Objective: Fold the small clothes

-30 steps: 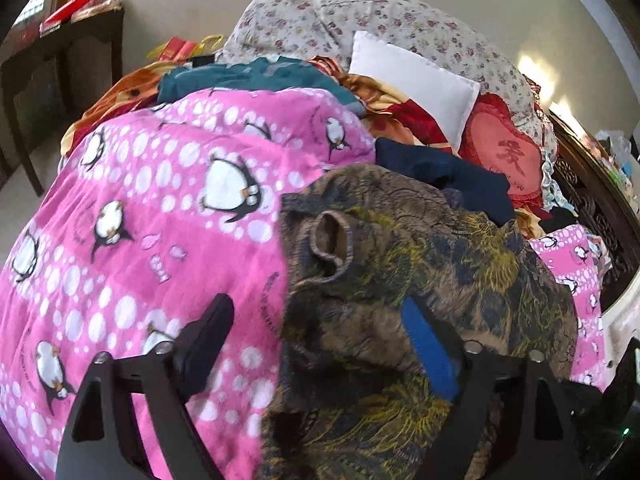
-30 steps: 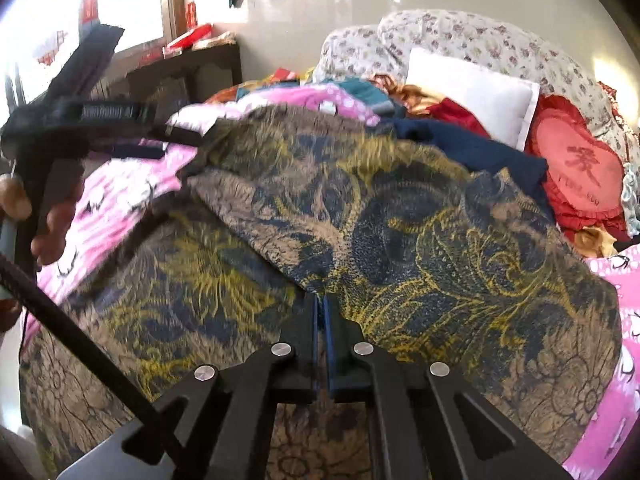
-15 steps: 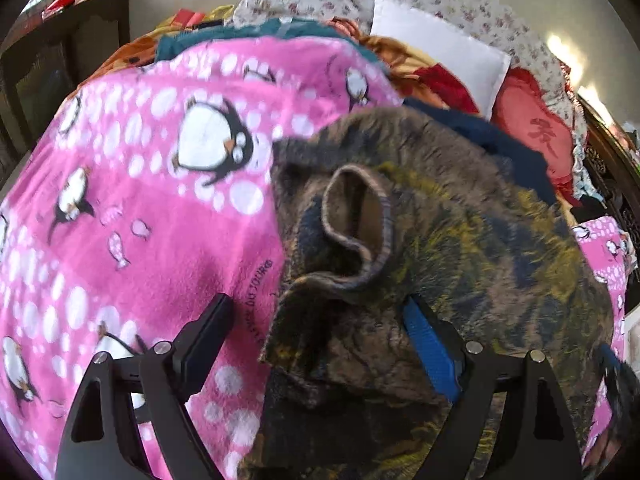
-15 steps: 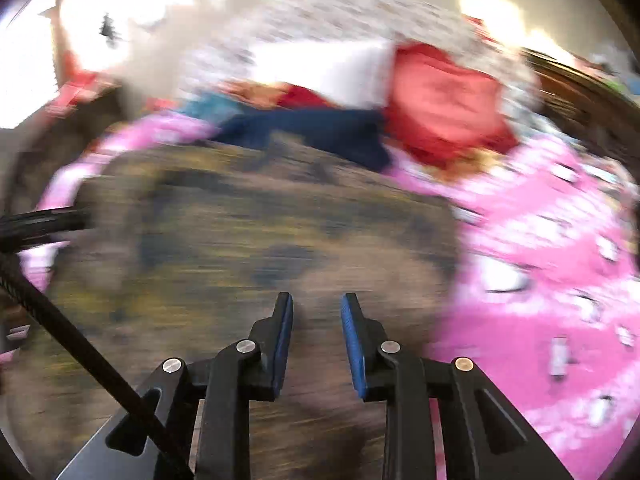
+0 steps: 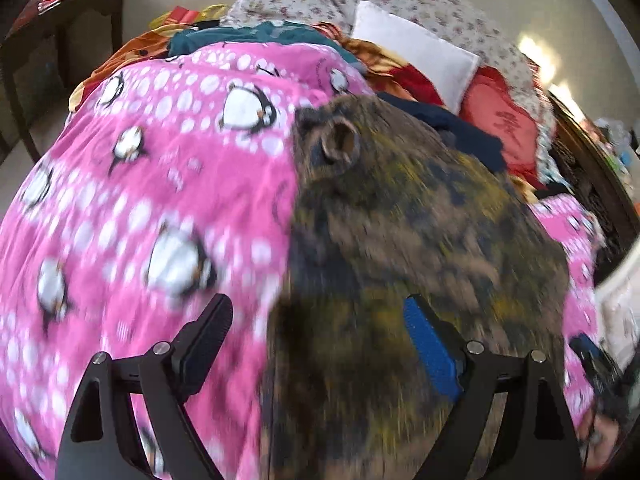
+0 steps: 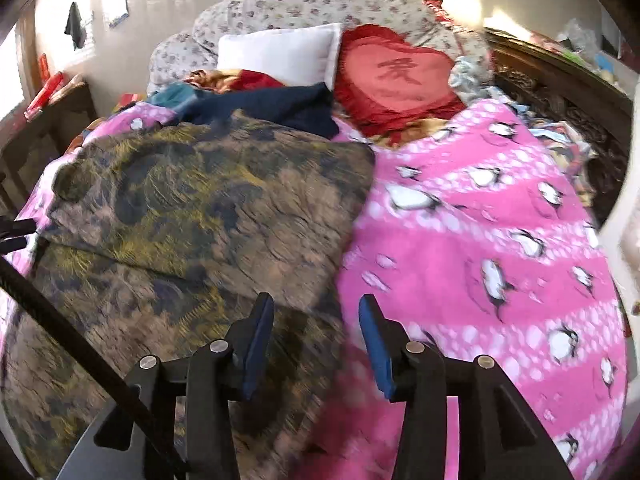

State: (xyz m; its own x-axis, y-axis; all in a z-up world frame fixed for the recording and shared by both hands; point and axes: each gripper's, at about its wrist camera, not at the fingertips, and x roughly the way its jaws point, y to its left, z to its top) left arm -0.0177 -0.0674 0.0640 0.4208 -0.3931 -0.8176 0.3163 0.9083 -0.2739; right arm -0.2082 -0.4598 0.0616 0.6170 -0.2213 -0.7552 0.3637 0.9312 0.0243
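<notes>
A brown garment with a gold and dark blue leaf print (image 5: 400,232) lies folded over on the pink penguin blanket (image 5: 160,184). A sleeve opening (image 5: 340,146) shows at its far left corner. My left gripper (image 5: 316,336) is open and empty, over the garment's near left edge. In the right wrist view the garment (image 6: 200,208) lies to the left, with a fold line across it. My right gripper (image 6: 316,336) is open and empty above the garment's near right edge, beside the blanket (image 6: 480,240).
A navy cloth (image 6: 288,108), a red heart cushion (image 6: 396,80), a white pillow (image 6: 280,54) and floral bedding (image 6: 304,4) are piled at the bed's head. A dark wooden table (image 5: 60,28) stands left. A carved wooden frame (image 6: 560,92) runs along the right.
My right gripper let go of the garment, opened and pulled back to the right. My left gripper stayed open and drew back from the sleeve opening. The garment now lies flat.
</notes>
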